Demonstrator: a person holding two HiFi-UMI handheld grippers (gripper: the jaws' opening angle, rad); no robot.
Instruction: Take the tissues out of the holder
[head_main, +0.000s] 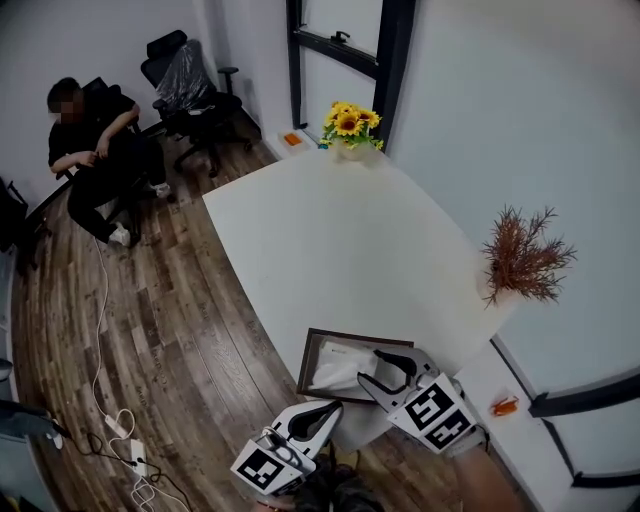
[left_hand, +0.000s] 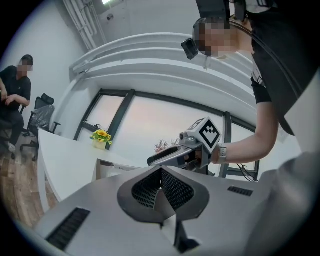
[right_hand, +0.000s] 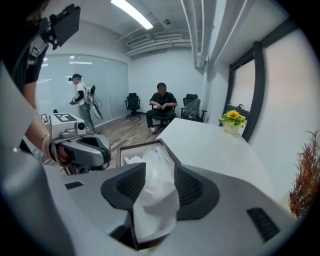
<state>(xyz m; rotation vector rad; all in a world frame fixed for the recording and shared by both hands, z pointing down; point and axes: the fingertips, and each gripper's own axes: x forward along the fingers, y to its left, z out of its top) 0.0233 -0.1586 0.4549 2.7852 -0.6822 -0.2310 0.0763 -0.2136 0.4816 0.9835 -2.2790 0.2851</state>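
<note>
A dark wooden tissue holder (head_main: 306, 365) stands at the near edge of the white table (head_main: 350, 240), with white tissues (head_main: 340, 365) bunched in it. My right gripper (head_main: 378, 368) hangs over the holder's right side, tilted down. In the right gripper view its jaws (right_hand: 159, 175) stand wide apart and a crumpled tissue (right_hand: 155, 200) hangs loose between them without being pressed; the holder (right_hand: 140, 146) lies just beyond. My left gripper (head_main: 335, 408) is off the table's near edge, below the holder, pointing level. Its jaws (left_hand: 161, 172) are shut on nothing.
A vase of sunflowers (head_main: 350, 128) stands at the table's far end and a dried reddish plant (head_main: 520, 260) at its right edge. A person sits on a chair (head_main: 90, 150) at the back left beside office chairs (head_main: 190, 85). Cables (head_main: 125, 430) lie on the wood floor.
</note>
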